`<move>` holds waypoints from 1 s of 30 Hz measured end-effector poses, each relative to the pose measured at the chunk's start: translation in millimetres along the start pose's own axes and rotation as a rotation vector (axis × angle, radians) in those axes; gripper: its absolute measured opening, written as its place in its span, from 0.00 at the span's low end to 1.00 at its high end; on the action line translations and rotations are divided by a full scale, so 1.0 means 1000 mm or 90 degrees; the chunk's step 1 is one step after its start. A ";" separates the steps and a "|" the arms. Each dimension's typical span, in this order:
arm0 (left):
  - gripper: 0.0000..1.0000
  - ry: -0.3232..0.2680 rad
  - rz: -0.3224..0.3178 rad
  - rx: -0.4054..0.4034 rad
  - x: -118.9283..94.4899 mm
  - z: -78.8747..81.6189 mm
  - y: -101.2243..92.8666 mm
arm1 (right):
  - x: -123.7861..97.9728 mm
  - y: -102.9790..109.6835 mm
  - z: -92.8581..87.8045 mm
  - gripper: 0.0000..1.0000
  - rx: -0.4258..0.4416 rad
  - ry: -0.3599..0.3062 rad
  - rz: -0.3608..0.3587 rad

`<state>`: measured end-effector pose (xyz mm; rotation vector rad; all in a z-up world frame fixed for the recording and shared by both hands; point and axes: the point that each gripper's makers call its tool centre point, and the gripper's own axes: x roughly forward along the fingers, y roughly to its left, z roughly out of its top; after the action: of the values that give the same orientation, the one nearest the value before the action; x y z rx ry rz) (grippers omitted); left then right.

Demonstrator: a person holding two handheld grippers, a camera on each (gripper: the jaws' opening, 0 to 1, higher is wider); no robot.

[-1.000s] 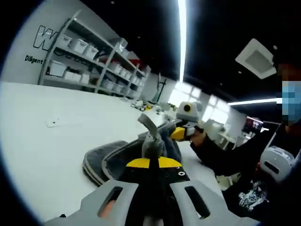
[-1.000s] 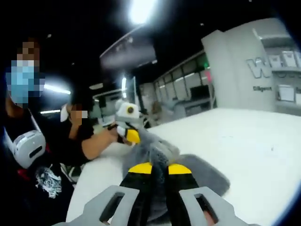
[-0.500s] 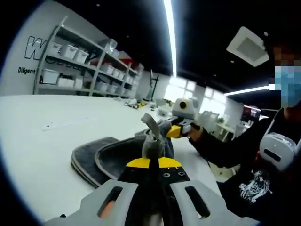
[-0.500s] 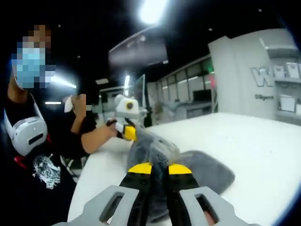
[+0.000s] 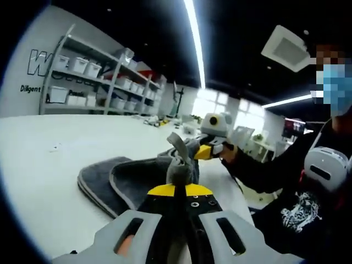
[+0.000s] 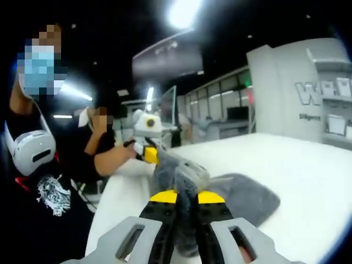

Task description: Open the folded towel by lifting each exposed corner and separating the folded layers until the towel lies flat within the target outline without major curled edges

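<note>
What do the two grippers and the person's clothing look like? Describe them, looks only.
Left gripper: pale grey moulded body with slotted cut-outs, black jaws with yellow caps near the tips. Right gripper: the same grey, black and yellow build. The person wears a black T-shirt with a white graphic print and a dark sleeve.
</note>
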<state>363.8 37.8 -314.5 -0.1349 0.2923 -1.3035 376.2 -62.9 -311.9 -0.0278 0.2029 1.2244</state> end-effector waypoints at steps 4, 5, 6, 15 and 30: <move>0.01 0.001 -0.001 0.005 -0.002 -0.001 -0.007 | -0.004 0.002 0.001 0.04 -0.015 0.002 0.002; 0.01 0.003 -0.001 0.008 -0.003 -0.001 -0.009 | -0.005 0.003 0.001 0.04 -0.021 0.002 0.001; 0.01 0.003 -0.001 0.009 -0.003 -0.002 -0.010 | -0.006 0.005 0.001 0.04 -0.024 0.002 0.001; 0.03 0.027 -0.001 0.036 -0.003 -0.025 -0.027 | -0.013 0.024 -0.017 0.05 -0.057 0.023 0.003; 0.05 0.025 0.010 0.064 -0.010 -0.027 -0.029 | -0.020 0.037 -0.022 0.06 -0.054 0.024 0.003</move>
<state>326.8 41.7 -331.0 -0.0223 0.2605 -1.3041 331.7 -71.9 -327.3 -0.1235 0.1834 1.2369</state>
